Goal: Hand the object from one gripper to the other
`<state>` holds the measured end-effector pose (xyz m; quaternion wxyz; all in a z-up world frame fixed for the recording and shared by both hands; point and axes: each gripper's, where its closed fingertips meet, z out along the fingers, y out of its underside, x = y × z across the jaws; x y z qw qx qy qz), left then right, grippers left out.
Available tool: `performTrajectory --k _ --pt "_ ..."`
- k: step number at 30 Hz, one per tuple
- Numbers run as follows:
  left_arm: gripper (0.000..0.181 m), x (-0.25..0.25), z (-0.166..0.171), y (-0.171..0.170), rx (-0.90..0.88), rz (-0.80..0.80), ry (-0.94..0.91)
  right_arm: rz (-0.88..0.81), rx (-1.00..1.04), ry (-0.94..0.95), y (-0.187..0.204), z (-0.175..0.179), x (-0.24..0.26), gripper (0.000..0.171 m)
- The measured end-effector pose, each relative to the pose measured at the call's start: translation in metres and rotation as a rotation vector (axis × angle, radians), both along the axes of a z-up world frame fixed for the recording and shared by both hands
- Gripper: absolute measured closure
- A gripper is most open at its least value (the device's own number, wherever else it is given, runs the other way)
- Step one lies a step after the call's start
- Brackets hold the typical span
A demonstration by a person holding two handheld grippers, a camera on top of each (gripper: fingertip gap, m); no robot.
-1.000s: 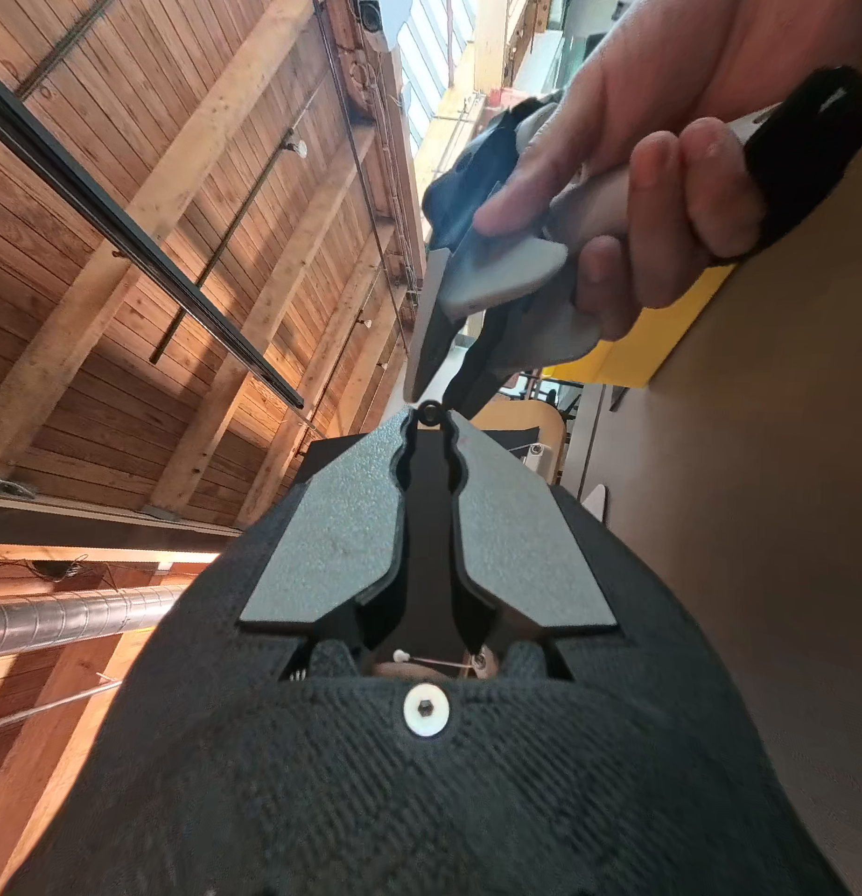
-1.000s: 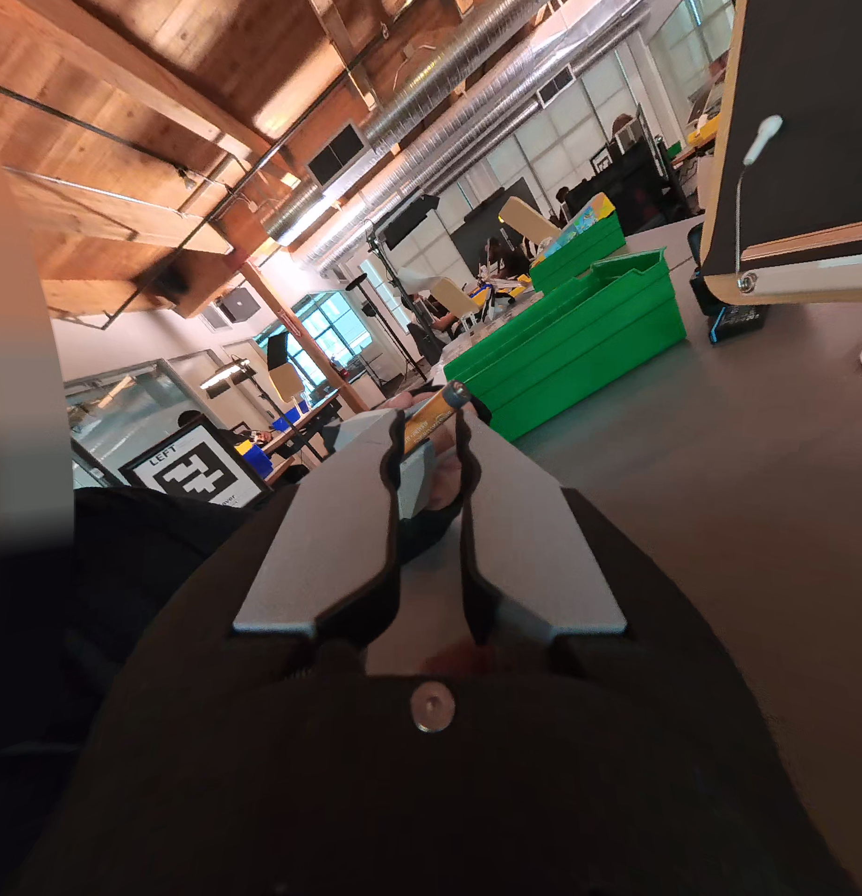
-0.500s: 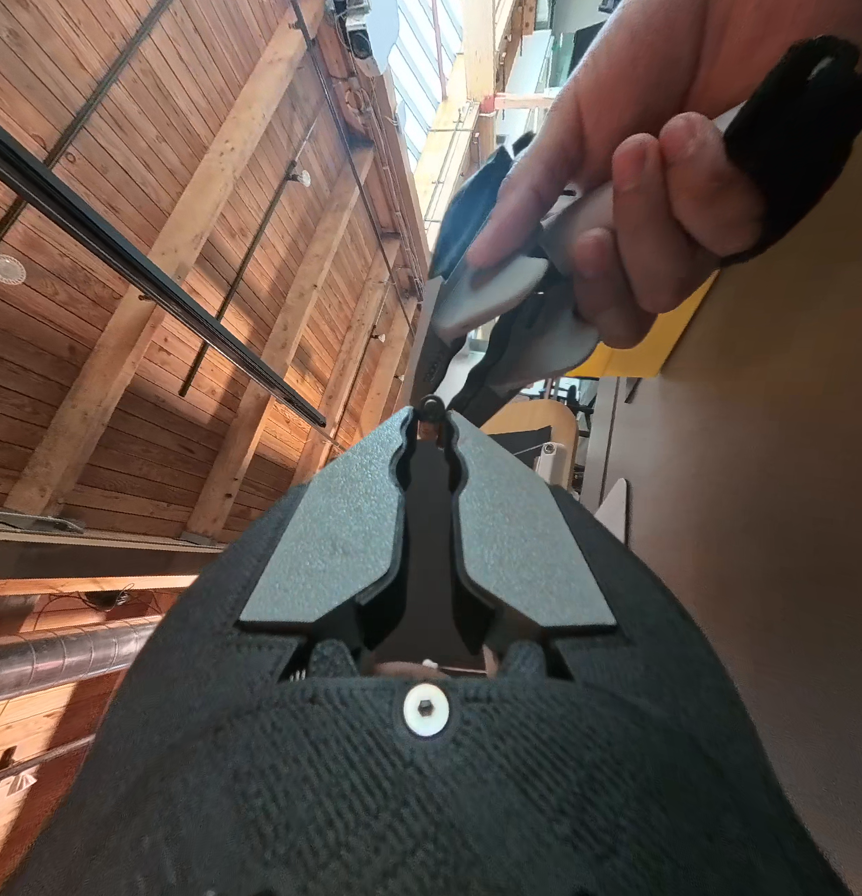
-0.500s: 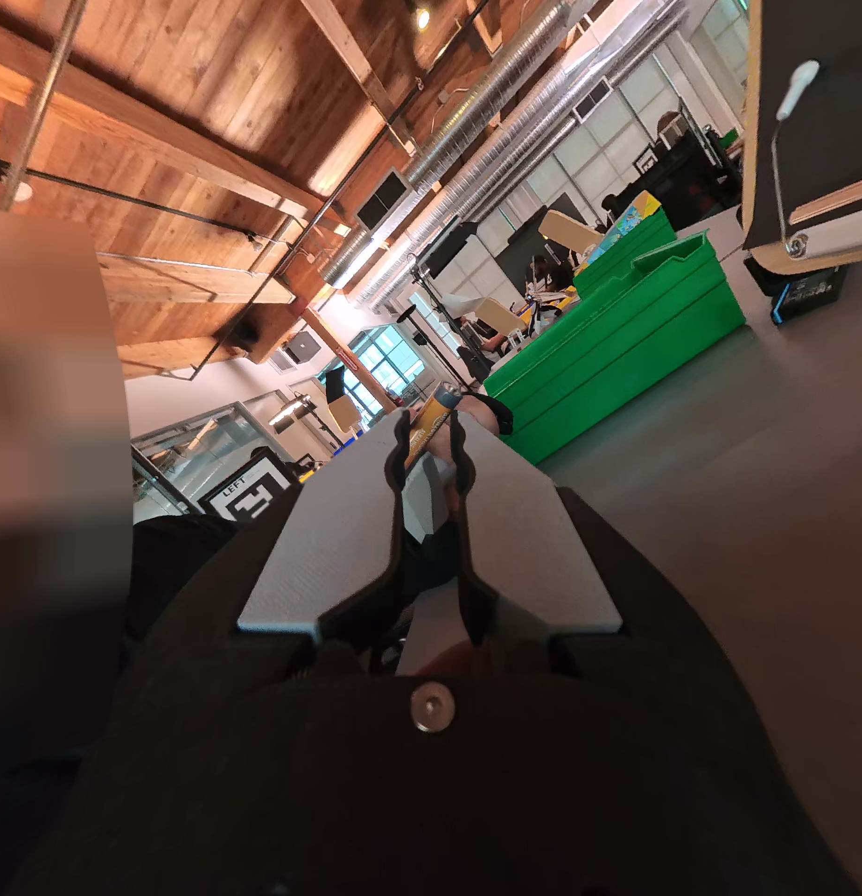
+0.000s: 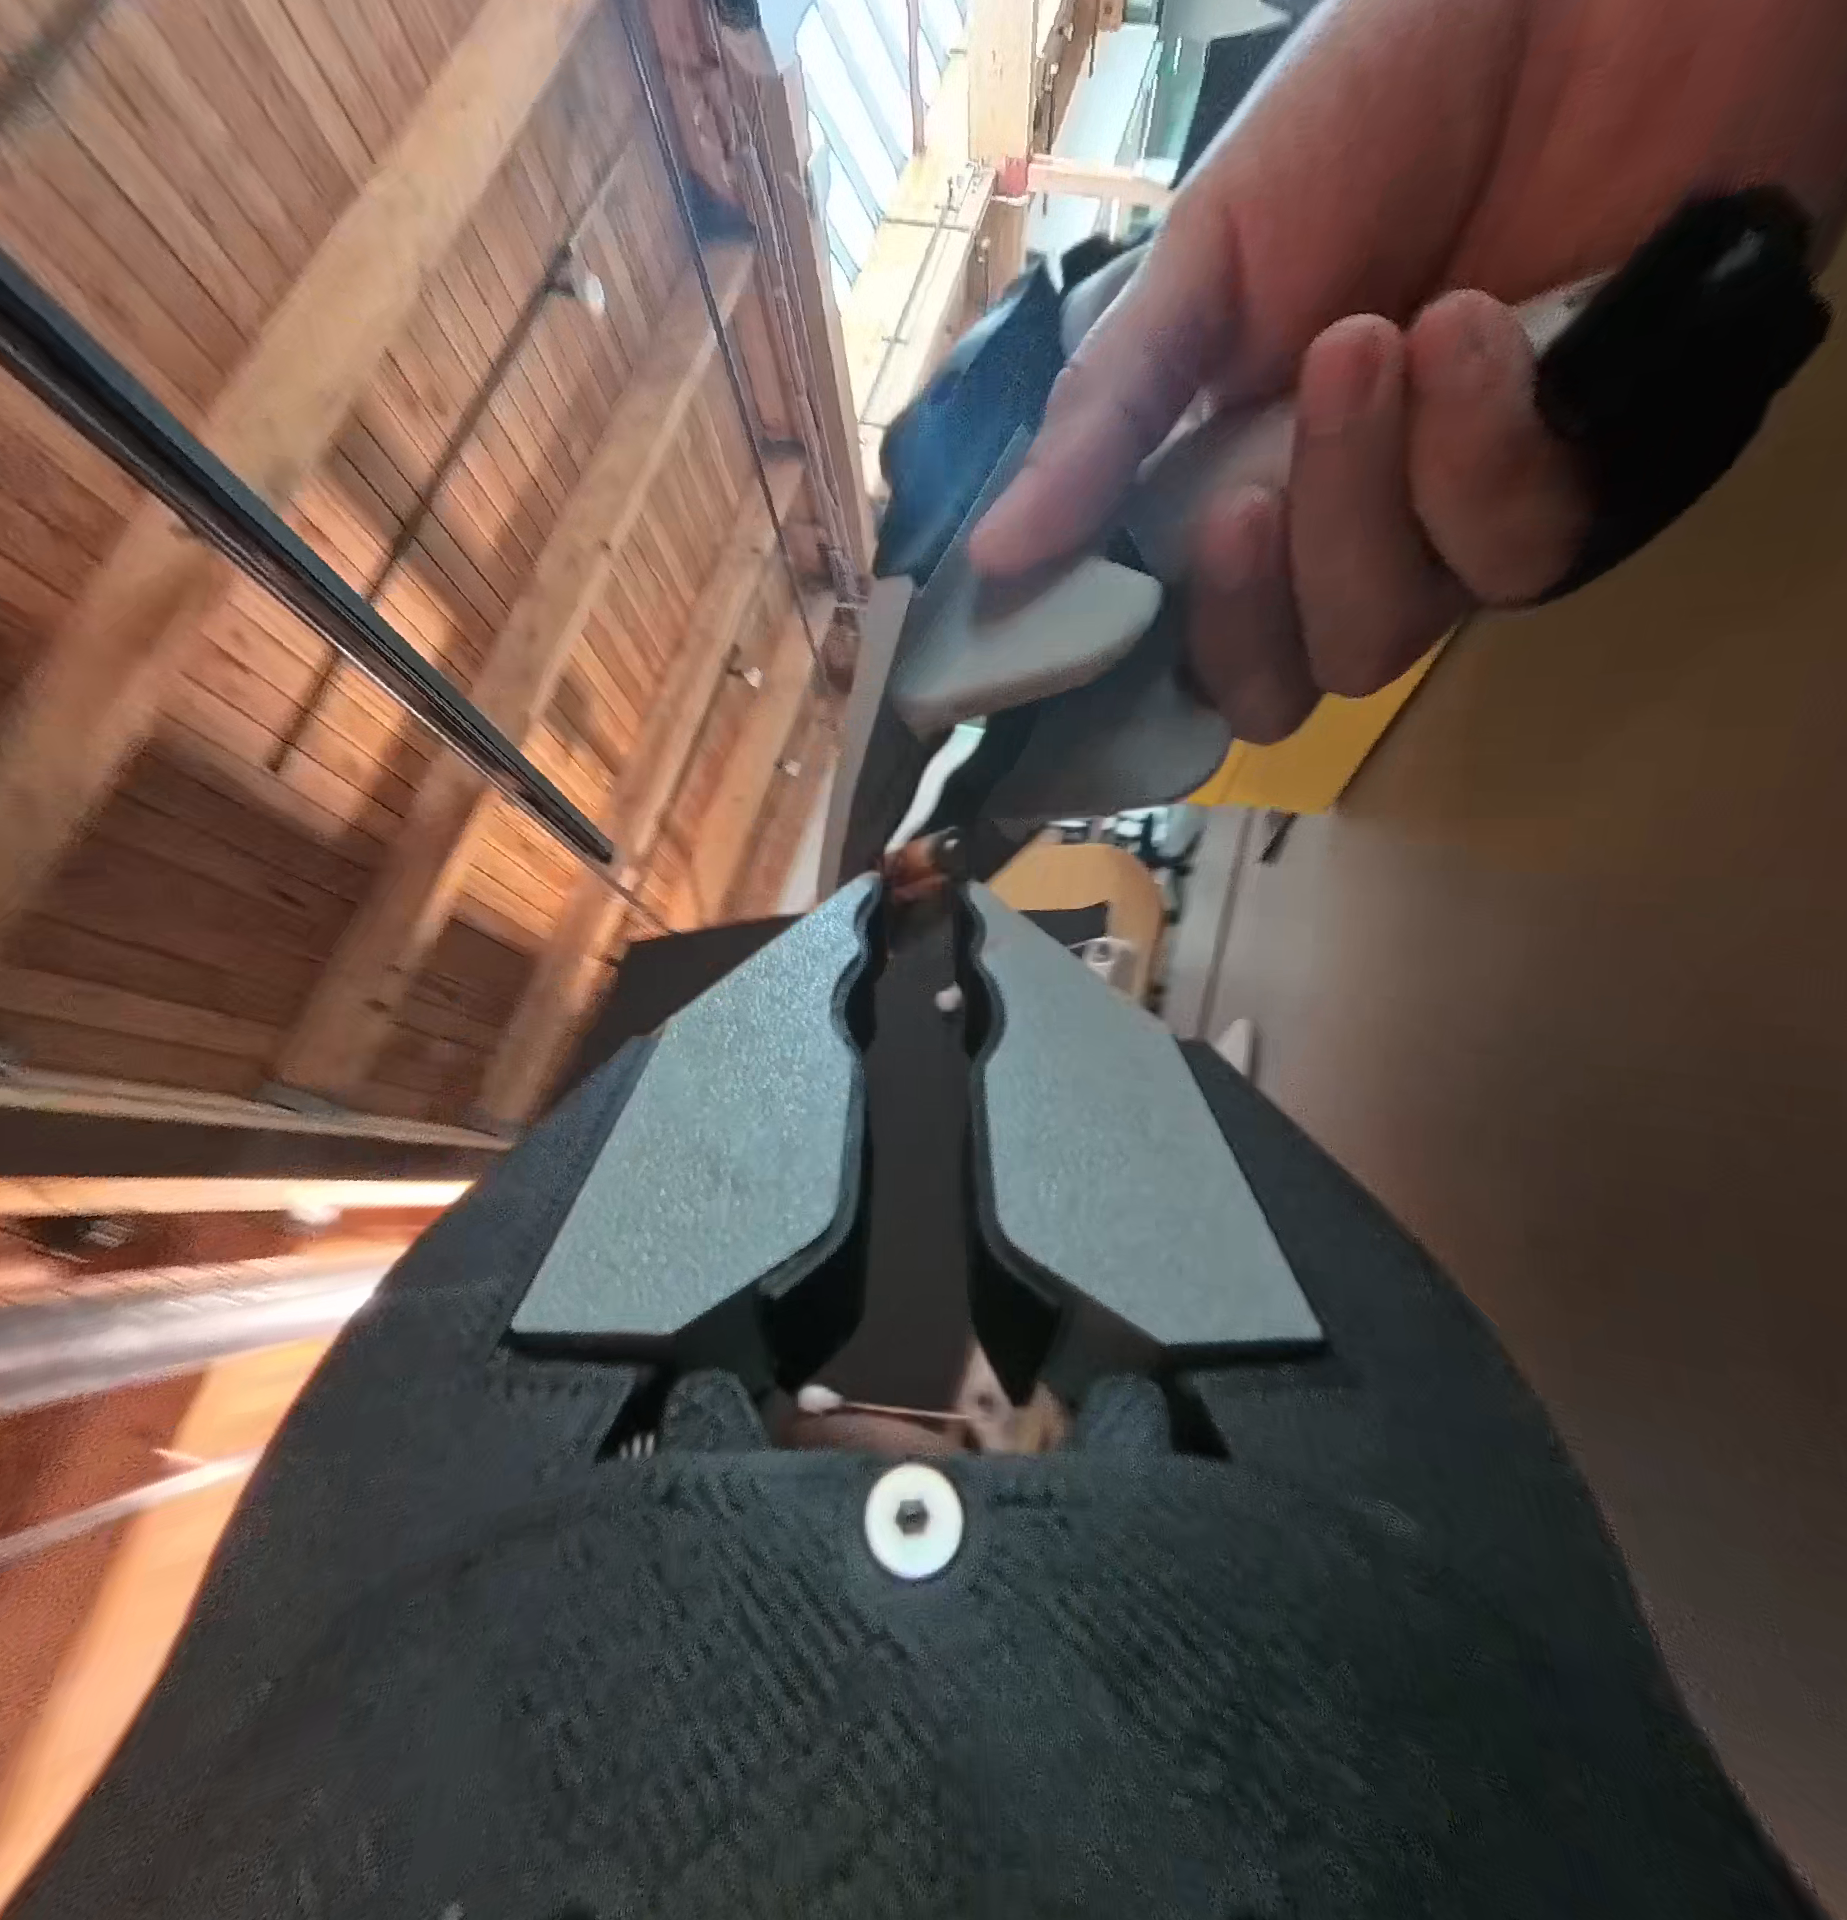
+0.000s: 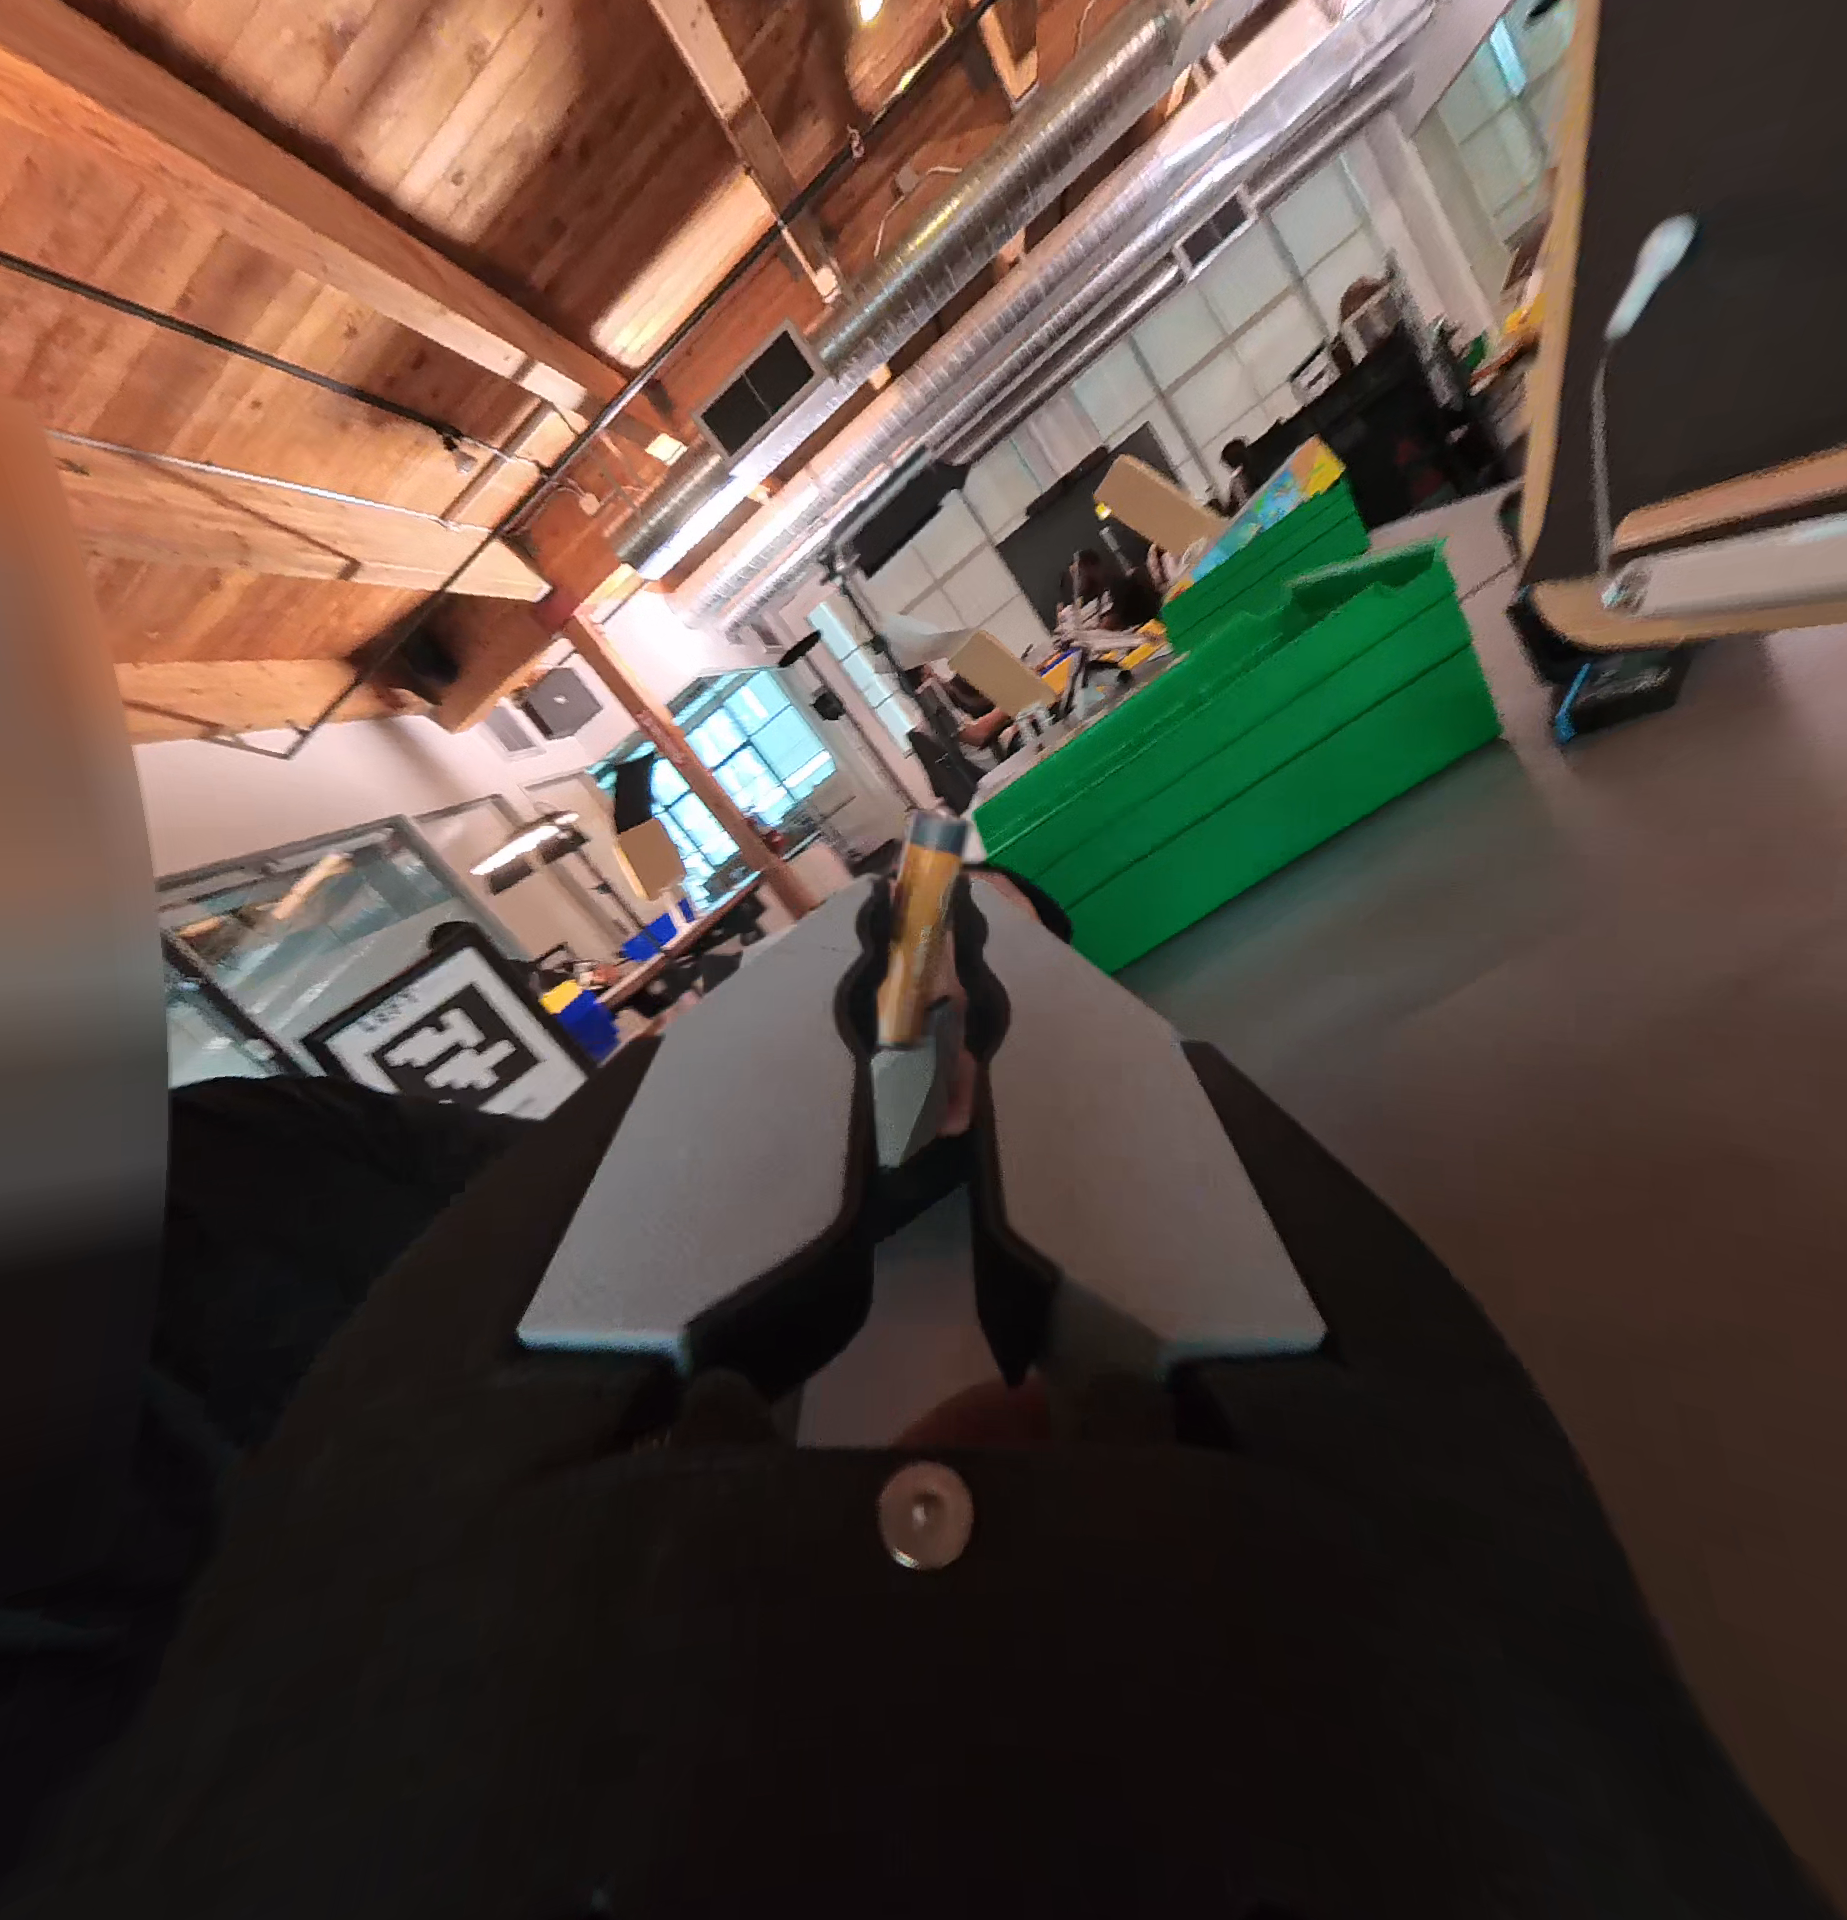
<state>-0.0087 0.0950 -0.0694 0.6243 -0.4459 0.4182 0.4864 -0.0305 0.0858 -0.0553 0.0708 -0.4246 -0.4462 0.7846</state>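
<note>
The object is a small orange tube with a dark cap [image 6: 917, 925]. My right gripper [image 6: 919, 914] is shut on it, and the tube stands up between the fingertips. A grey finger of my left gripper [image 6: 903, 1096] shows just below the tube's lower end. In the left wrist view, my left gripper [image 5: 921, 899] has its jaws a little apart. The tube's end [image 5: 917, 868] sits just past its tips, where the right gripper's fingers [image 5: 1012, 644] close in from above. A hand [image 5: 1366, 364] holds the right gripper.
A grey table [image 6: 1521, 1039] lies to the right, with stacked green bins [image 6: 1241, 769] and a small black box [image 6: 1615, 686] farther back. A dark board on a stand [image 6: 1729, 312] rises at the right. A black-and-white marker tag [image 6: 451, 1039] is at the left.
My left gripper's jaws have spread slightly. The tube now stands more upright and shows more of its length between the right fingertips. Both views have swung a little and are blurred.
</note>
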Motion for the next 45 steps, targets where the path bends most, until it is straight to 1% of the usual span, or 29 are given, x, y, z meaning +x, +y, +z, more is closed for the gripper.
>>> performTrajectory --k 1,2,3,5,8,11,13,14,15,17,18,19,20,21,23,25,27,29,31,32,34,35,37,39,41,43,45 --pt "0.171 -0.002 -0.003 0.002 -0.037 -0.036 -0.095 -0.045 0.032 0.017 0.005 0.002 0.0 0.165" --pt "0.163 -0.004 -0.007 0.004 -0.097 -0.078 -0.209 -0.104 0.087 0.032 0.01 0.004 -0.001 0.165" --pt "0.159 -0.007 -0.008 0.005 -0.137 -0.116 -0.327 -0.164 0.163 0.049 0.015 0.004 -0.001 0.165" --pt "0.159 -0.014 -0.007 0.005 -0.186 -0.171 -0.493 -0.284 0.343 0.081 0.02 0.006 0.001 0.165" --pt "0.161 -0.028 -0.005 0.005 -0.185 -0.171 -0.578 -0.495 0.635 0.102 0.03 0.015 0.011 0.166" --pt "0.161 -0.037 -0.013 0.01 -0.233 -0.134 -0.629 -0.687 0.968 0.121 0.043 0.044 0.05 0.165" --pt "0.162 -0.039 -0.02 0.015 -0.284 -0.118 -0.686 -0.829 1.207 0.02 0.076 0.055 0.086 0.165" --pt "0.162 -0.041 -0.024 0.018 -0.312 -0.109 -0.727 -0.869 1.294 -0.059 0.096 0.056 0.107 0.165" --pt "0.159 -0.042 -0.03 0.022 -0.355 -0.099 -0.773 -0.873 1.349 -0.153 0.115 0.053 0.126 0.165" --pt "0.151 -0.048 -0.044 0.028 -0.434 -0.063 -0.872 -0.782 1.411 -0.358 0.143 0.028 0.161 0.165" --pt "0.142 -0.05 -0.057 0.031 -0.503 -0.036 -0.936 -0.731 1.446 -0.439 0.154 0.011 0.174 0.165" --pt "0.128 -0.05 -0.07 0.034 -0.589 -0.01 -0.998 -0.695 1.483 -0.505 0.165 -0.006 0.185 0.165" --pt "0.119 -0.05 -0.08 0.035 -0.65 0.003 -1.048 -0.687 1.519 -0.556 0.177 -0.022 0.191 0.165" --pt "0.118 -0.048 -0.086 0.035 -0.69 0.009 -1.079 -0.703 1.545 -0.594 0.189 -0.035 0.195 0.165" --pt "0.113 -0.05 -0.085 0.033 -0.69 0.024 -1.137 -0.687 1.558 -0.64 0.199 -0.059 0.198 0.153" --pt "0.108 -0.045 -0.083 0.026 -0.709 0.023 -1.204 -0.707 1.522 -0.666 0.204 -0.067 0.203 0.14" --pt "0.096 -0.041 -0.084 0.013 -0.724 0.054 -1.246 -0.742 1.461 -0.653 0.203 -0.065 0.208 0.133" --pt "0.097 -0.034 -0.081 -0.007 -0.724 0.054 -1.279 -0.827 1.392 -0.637 0.205 -0.057 0.215 0.129" --pt "0.102 -0.024 -0.079 -0.03 -0.723 0.017 -1.295 -0.864 1.28 -0.585 0.193 -0.049 0.218 0.131" --pt "0.103 -0.025 -0.081 -0.04 -0.715 0.028 -1.3 -0.832 1.207 -0.532 0.175 -0.046 0.216 0.134" --pt "0.1 -0.023 -0.088 -0.057 -0.736 0.062 -1.311 -0.704 1.061 -0.405 0.125 -0.041 0.205 0.13" --pt "0.096 -0.022 -0.09 -0.064 -0.751 0.071 -1.315 -0.631 0.999 -0.362 0.099 -0.041 0.2 0.123" --pt "0.095 -0.021 -0.087 -0.073 -0.724 0.064 -1.328 -0.478 0.898 -0.383 0.056 -0.053 0.189 0.114" --pt "0.095 -0.019 -0.077 -0.084 -0.697 -0.006 -1.382 -0.312 0.826 -0.456 0.019 -0.071 0.174 0.107" --pt "0.096 -0.018 -0.064 -0.099 -0.685 -0.119 -1.436 -0.21 0.839 -0.482 -0.006 -0.085 0.153 0.097" --pt "0.096 -0.03 -0.055 -0.117 -0.641 -0.17 -1.458 -0.207 0.895 -0.437 -0.018 -0.089 0.127 0.095" --pt "0.096 -0.042 -0.052 -0.14 -0.618 -0.196 -1.462 -0.248 0.946 -0.37 -0.018 -0.089 0.097 0.096"
